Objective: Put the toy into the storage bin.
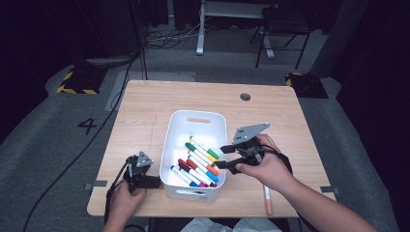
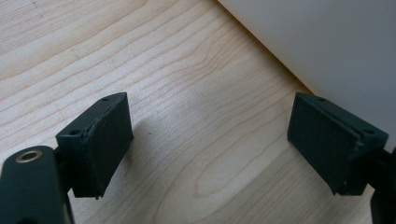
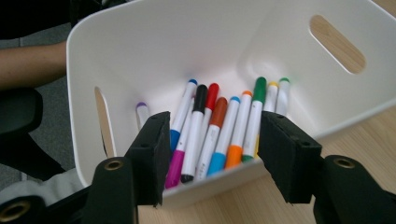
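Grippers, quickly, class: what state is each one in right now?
Left gripper: open, holding nothing, over bare table.
Right gripper: open, holding nothing, beside the white bin of markers.

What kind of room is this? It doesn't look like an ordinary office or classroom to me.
Probably a lab or recording studio. A light wooden table stands alone on grey carpet with dark surroundings, yellow-black hazard tape and a painted number 4 mark the floor, and black cables trail across it.
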`<state>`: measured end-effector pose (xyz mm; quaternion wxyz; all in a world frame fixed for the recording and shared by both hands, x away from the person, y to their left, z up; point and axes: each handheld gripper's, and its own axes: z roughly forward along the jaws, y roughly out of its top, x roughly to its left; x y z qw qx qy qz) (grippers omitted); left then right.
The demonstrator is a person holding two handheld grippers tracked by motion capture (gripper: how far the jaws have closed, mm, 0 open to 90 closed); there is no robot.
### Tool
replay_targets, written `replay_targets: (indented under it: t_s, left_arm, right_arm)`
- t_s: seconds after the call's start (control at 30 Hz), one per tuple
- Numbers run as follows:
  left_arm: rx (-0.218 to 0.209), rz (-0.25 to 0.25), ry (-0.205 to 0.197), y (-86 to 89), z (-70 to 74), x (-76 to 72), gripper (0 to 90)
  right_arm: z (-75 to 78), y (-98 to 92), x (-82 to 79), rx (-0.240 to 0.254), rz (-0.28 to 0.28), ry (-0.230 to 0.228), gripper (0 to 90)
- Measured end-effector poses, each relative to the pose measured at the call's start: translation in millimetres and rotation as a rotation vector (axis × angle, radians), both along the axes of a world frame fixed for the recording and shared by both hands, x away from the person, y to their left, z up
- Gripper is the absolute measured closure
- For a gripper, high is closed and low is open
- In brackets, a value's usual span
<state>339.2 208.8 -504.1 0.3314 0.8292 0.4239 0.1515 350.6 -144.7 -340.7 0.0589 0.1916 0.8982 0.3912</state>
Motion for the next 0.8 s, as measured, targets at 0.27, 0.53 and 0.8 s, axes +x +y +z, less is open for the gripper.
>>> replay_targets:
  t_s: [0.27,0.53,0.8]
  left_arm:
    - [0.001,0.0,0.0,0.0,0.1,0.1,14.3]
    - [0.0,0.0,0.0,0.0,0.0,0.0,14.3]
    - [0.001,0.001,0.0,0.0,0.1,0.0,14.3]
  right_arm:
    - [-12.3,-54.6,-9.5,0.012,-0.113,0.015,45.3]
    - [-39.4,-91.9,-21.4,-0.056,-0.189,0.057,45.5]
    - [-74.1,-108.7,-25.5,-0.164,-0.248,0.072,47.9]
